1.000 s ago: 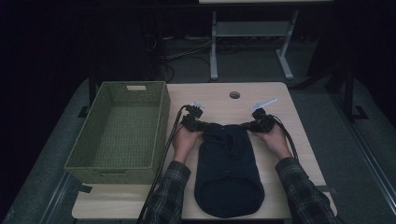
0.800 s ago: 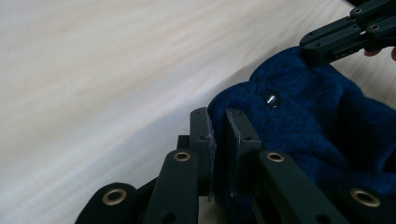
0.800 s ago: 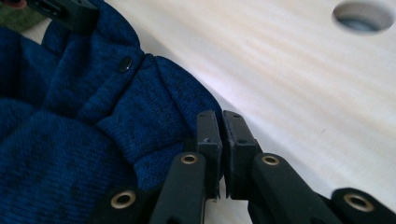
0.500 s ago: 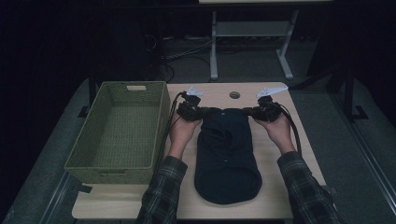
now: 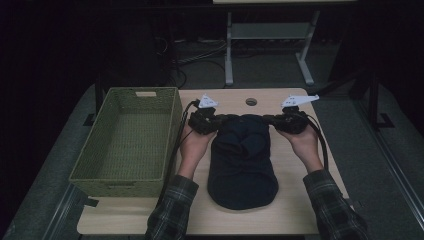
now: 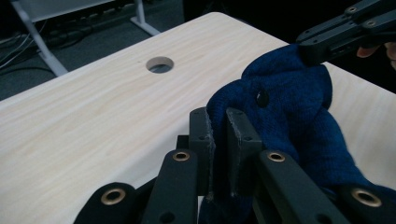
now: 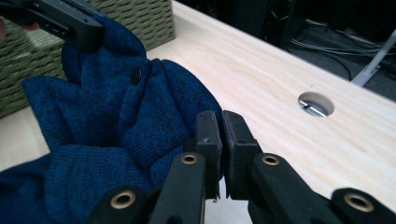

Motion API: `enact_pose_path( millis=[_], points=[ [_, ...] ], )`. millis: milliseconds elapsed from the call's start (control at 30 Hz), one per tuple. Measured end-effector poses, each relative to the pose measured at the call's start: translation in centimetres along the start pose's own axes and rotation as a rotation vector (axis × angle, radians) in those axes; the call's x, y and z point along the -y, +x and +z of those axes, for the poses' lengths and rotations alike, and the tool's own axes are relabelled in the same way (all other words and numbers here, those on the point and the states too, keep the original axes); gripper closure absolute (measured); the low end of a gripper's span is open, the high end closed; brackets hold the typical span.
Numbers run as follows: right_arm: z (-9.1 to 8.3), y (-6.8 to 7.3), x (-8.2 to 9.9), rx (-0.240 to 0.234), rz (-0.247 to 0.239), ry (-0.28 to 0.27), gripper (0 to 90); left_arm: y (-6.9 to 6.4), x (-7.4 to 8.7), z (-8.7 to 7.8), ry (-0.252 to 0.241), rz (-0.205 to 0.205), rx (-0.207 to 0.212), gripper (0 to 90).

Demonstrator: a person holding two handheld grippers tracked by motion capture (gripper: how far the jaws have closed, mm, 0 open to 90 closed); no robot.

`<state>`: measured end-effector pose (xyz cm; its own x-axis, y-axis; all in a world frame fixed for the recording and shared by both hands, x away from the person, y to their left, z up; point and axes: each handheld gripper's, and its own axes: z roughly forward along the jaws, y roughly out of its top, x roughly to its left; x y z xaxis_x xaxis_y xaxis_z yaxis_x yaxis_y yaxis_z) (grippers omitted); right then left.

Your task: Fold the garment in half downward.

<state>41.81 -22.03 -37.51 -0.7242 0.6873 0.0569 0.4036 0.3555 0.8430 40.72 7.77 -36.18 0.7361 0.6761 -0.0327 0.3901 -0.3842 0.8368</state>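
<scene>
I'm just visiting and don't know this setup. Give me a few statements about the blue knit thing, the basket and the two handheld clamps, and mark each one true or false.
1. Both grippers pinch the far edge of the dark blue knit garment: the left gripper and the right gripper are each shut on it. True.
2. The garment lies inside the woven basket. False: it is on the wooden table, to the right of the basket.
3. The basket holds nothing. True.
4. The garment is bright red. False: it is dark blue.
5. The table has a round hole beyond the garment. True.
</scene>
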Motion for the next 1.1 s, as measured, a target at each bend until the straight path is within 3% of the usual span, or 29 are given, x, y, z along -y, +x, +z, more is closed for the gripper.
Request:
enact_pose_path(
  millis=[333, 700, 1100],
  points=[
    [-1.5, 1.8, 3.5, -0.05, 0.038, -0.014, 86.2, -2.2, 2.2, -0.8, 0.044, 0.018, 0.043, 81.6],
    [-3.0, 4.2, 5.5, -0.074, 0.023, -0.005, 86.2, -3.6, 4.0, -2.0, 0.09, 0.027, 0.104, 81.7],
    [-4.6, 7.8, 7.3, -0.117, -0.01, 0.053, 86.2, -5.3, 6.5, -3.4, 0.153, 0.057, 0.154, 81.7]
  ],
)
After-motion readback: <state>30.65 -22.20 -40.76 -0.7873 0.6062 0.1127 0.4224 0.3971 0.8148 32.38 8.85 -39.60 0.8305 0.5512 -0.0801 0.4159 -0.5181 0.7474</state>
